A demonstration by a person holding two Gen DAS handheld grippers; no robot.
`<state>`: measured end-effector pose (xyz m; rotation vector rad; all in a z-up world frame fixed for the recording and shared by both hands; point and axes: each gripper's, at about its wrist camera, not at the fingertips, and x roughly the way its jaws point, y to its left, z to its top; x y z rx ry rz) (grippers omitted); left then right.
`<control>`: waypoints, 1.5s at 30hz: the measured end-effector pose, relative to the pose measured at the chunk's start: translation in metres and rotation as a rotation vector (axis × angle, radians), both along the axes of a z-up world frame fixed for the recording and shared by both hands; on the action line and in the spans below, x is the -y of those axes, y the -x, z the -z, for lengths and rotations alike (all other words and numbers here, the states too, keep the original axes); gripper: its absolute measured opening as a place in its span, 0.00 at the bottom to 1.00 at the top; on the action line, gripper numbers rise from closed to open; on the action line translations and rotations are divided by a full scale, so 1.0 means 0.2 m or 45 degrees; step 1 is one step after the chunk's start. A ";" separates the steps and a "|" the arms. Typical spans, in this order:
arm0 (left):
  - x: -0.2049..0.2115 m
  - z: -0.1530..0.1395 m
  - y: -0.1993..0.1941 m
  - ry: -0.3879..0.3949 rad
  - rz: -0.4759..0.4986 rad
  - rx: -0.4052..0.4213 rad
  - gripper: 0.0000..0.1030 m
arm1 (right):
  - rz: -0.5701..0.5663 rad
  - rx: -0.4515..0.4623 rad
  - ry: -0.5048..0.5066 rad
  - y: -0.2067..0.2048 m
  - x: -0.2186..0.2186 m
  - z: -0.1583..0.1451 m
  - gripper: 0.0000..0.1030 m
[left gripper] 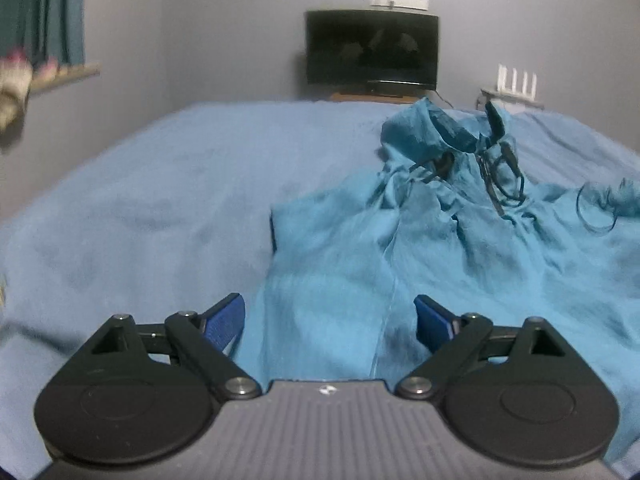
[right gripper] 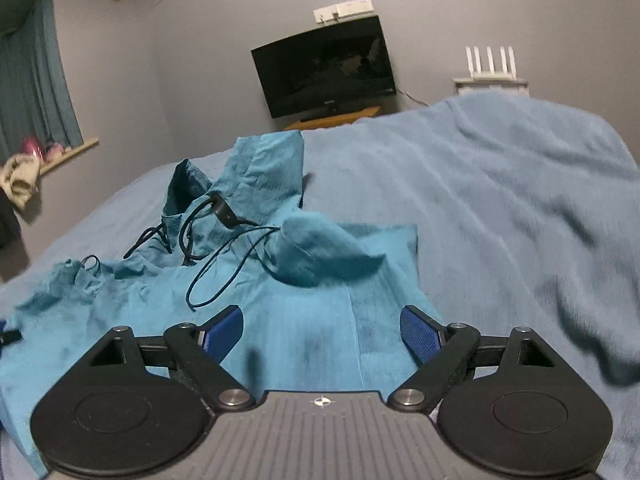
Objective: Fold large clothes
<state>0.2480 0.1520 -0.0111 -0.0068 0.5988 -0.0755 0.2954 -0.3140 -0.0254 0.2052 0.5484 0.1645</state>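
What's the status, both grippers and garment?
Left gripper open, right gripper open, both empty. Teal jacket spread on bed, unfolded. Loose drawcords across chest.

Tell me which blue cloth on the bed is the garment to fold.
The teal hooded jacket with dark drawstrings, lying crumpled before both open grippers. The paler fuzzy blue blanket beneath it covers the whole bed and carries no cords.

No text, label, brand or number can be read. The dark television (right gripper: 326, 70) on the far wall carries a small mark on its lower edge, too blurred to make out.
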 end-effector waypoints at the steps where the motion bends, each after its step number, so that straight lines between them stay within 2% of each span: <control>1: -0.04 0.01 0.00 0.081 0.010 -0.010 0.83 | -0.007 -0.001 -0.016 0.01 0.01 0.01 0.85; 2: -0.07 0.03 0.01 0.129 0.028 -0.023 0.78 | -0.011 -0.002 -0.029 0.01 0.02 0.03 0.85; 3: -0.09 0.04 0.00 0.164 0.057 -0.048 0.63 | -0.002 -0.004 -0.033 0.00 0.02 0.05 0.83; 4: -0.10 0.06 -0.01 0.187 0.072 -0.075 0.42 | 0.015 -0.012 -0.039 0.05 0.05 0.06 0.80; 6: -0.12 0.08 0.01 0.217 0.093 -0.116 0.29 | 0.065 -0.022 -0.051 0.07 0.08 0.09 0.77; 7: -0.11 0.09 0.01 0.202 0.101 -0.118 0.26 | 0.091 -0.011 -0.051 0.08 0.10 0.09 0.77; 9: -0.08 0.10 0.03 0.137 0.104 -0.109 0.25 | 0.123 0.029 -0.057 0.10 0.12 0.09 0.78; 11: -0.05 0.12 0.02 0.097 0.085 -0.102 0.25 | 0.172 0.062 -0.043 0.12 0.15 0.08 0.85; 14: -0.04 0.14 0.01 0.079 0.065 -0.096 0.26 | 0.146 0.005 -0.041 0.08 0.17 0.13 0.88; 15: -0.05 0.14 0.02 0.085 0.056 -0.092 0.27 | 0.113 -0.033 -0.059 0.07 0.18 0.15 0.79; 17: -0.07 0.14 0.02 0.111 0.039 -0.079 0.27 | 0.078 -0.065 -0.069 0.05 0.17 0.19 0.47; 18: -0.08 0.15 0.03 0.117 0.029 -0.075 0.28 | 0.082 -0.050 -0.053 0.04 0.17 0.18 0.21; 19: -0.08 0.15 0.01 0.115 0.021 -0.071 0.28 | 0.085 -0.023 -0.054 0.05 0.16 0.17 0.14; 21: -0.08 0.18 0.00 0.102 0.004 -0.069 0.32 | 0.149 0.008 -0.002 0.04 0.15 0.15 0.14; 22: -0.07 0.19 -0.01 0.089 -0.018 -0.073 0.40 | 0.169 0.011 0.041 0.03 0.13 0.14 0.15; 23: -0.07 0.21 -0.02 0.075 -0.037 -0.080 0.43 | 0.178 0.011 0.104 0.03 0.10 0.16 0.16; 25: -0.05 0.22 -0.02 0.047 -0.071 -0.081 0.55 | 0.199 0.002 0.232 0.04 0.04 0.20 0.29; 28: -0.03 0.17 0.02 0.000 -0.138 -0.031 0.60 | 0.262 0.039 0.306 0.10 -0.01 0.19 0.44; 30: 0.02 0.12 0.10 -0.078 -0.173 0.039 0.61 | 0.287 0.110 0.306 0.18 -0.05 0.13 0.53; 32: 0.11 0.04 0.18 -0.172 -0.170 0.147 0.65 | 0.275 0.219 0.332 0.27 -0.13 0.06 0.60; 34: 0.20 -0.02 0.27 -0.200 -0.120 0.257 0.81 | 0.218 0.329 0.385 0.35 -0.25 0.01 0.71; 35: 0.25 -0.04 0.31 -0.172 -0.080 0.288 0.85 | 0.157 0.360 0.402 0.38 -0.31 0.00 0.74; 36: 0.28 -0.05 0.33 -0.132 -0.036 0.283 0.91 | 0.092 0.366 0.410 0.39 -0.37 0.00 0.78; 38: 0.34 -0.01 0.31 -0.024 0.088 0.180 0.91 | -0.031 0.334 0.419 0.40 -0.48 0.04 0.79; 40: 0.38 0.06 0.27 0.044 0.157 0.054 0.91 | -0.120 0.281 0.441 0.38 -0.57 0.10 0.79; 42: 0.41 0.15 0.21 0.036 0.168 -0.049 0.91 | -0.159 0.174 0.498 0.33 -0.64 0.18 0.79; 45: 0.42 0.27 0.15 -0.021 0.185 -0.112 0.93 | -0.141 0.045 0.510 0.27 -0.66 0.30 0.86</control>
